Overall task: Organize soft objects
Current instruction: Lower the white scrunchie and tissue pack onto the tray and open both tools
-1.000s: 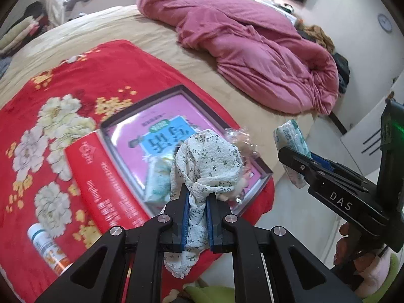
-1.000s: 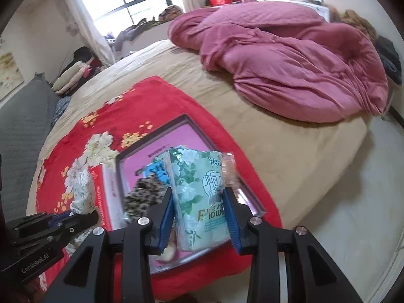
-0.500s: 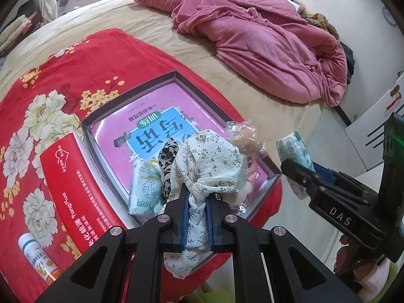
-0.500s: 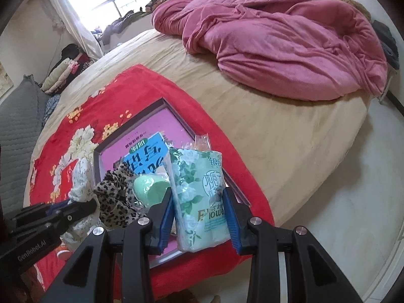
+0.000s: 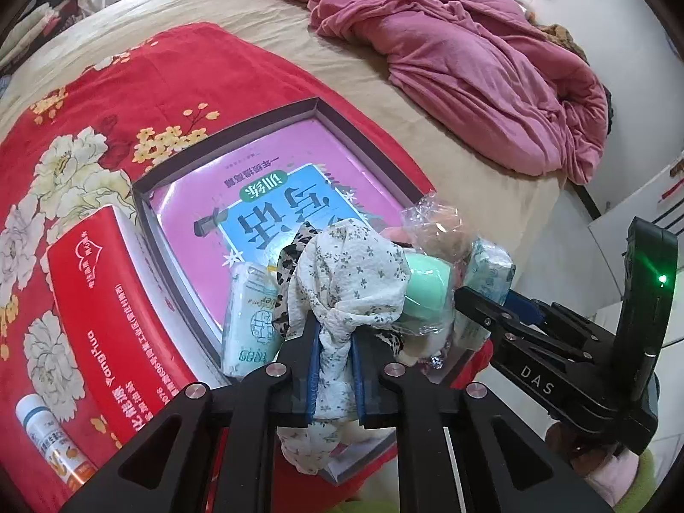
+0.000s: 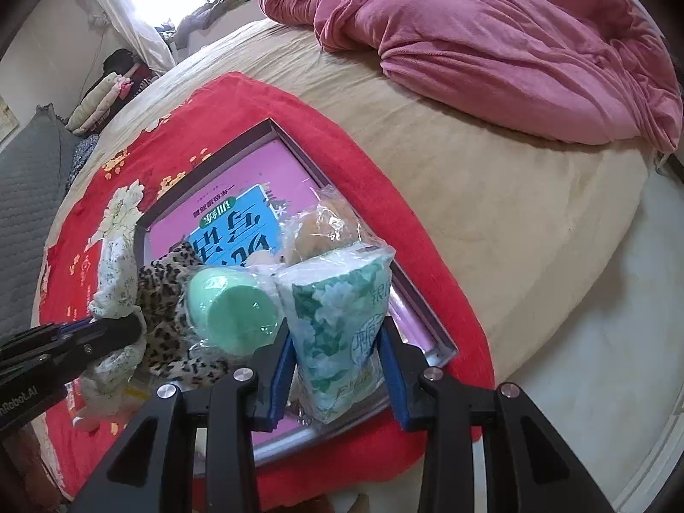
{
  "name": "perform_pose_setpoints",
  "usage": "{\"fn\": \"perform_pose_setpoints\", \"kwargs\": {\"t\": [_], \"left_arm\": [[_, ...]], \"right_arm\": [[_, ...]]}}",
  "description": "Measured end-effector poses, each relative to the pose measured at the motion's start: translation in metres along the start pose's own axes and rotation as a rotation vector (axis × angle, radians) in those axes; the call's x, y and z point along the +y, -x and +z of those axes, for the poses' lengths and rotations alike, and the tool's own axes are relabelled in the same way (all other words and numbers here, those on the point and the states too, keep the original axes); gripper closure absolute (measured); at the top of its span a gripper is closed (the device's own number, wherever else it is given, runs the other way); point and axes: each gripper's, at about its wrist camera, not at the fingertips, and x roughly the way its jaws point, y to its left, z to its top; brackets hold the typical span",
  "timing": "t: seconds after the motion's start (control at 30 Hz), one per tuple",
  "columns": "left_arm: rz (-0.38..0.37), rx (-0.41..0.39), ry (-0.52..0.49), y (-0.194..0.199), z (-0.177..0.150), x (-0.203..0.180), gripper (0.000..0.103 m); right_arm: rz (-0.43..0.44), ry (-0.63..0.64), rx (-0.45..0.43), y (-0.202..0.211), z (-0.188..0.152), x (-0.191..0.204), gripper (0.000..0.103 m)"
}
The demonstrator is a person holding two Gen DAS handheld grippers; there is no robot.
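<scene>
My left gripper [image 5: 334,333] pinches a white floral cloth [image 5: 355,273] low over the near end of a shallow dark-rimmed box [image 5: 222,141]. Its jaws are opening slightly, with the cloth still between the pads. My right gripper [image 6: 335,333] is shut on a green floral tissue pack [image 6: 337,320] above the box's near right corner. Inside the box lie a pink and blue book [image 5: 273,213], a leopard-print cloth [image 6: 166,295], a mint green round object [image 6: 233,312], a clear bag with something beige in it [image 6: 320,222] and another tissue pack [image 5: 250,316].
The box lies on a red floral blanket [image 5: 107,107] on a beige bed [image 6: 491,213]. A red tissue carton [image 5: 107,299] and a small white and orange bottle [image 5: 47,440] lie left of the box. A crumpled pink quilt [image 5: 470,64] covers the far side. Floor [image 6: 598,384] lies right of the bed.
Both grippers have sunk toward the box, each still holding its item. The box and the things in it now look larger and closer.
</scene>
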Motion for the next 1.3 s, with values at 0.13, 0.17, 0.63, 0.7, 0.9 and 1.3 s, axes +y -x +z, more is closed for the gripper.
{"fn": "perform_pose_setpoints", "kwargs": {"t": [0.13, 0.17, 0.63, 0.7, 0.9, 1.3], "left_arm": [[-0.007, 0.004, 0.017, -0.006, 0.002, 0.004, 0.088], [-0.009, 0.004, 0.019, -0.007, 0.003, 0.005, 0.088], [-0.014, 0.009, 0.050, -0.016, 0.005, 0.014, 0.088], [-0.017, 0.009, 0.055, -0.016, 0.006, 0.017, 0.088], [-0.023, 0.008, 0.074, -0.019, 0.008, 0.021, 0.088], [-0.029, 0.007, 0.099, -0.024, 0.013, 0.027, 0.086]], "right_arm": [[-0.003, -0.004, 0.000, -0.005, 0.003, -0.004, 0.065], [-0.003, -0.007, 0.001, -0.004, 0.003, -0.006, 0.065], [-0.082, 0.077, 0.026, -0.014, 0.001, 0.000, 0.064], [-0.063, 0.066, 0.014, -0.013, 0.001, -0.002, 0.064], [-0.041, 0.077, 0.016, -0.014, 0.003, -0.001, 0.061], [0.021, 0.089, -0.005, -0.002, 0.001, 0.004, 0.040]]}}
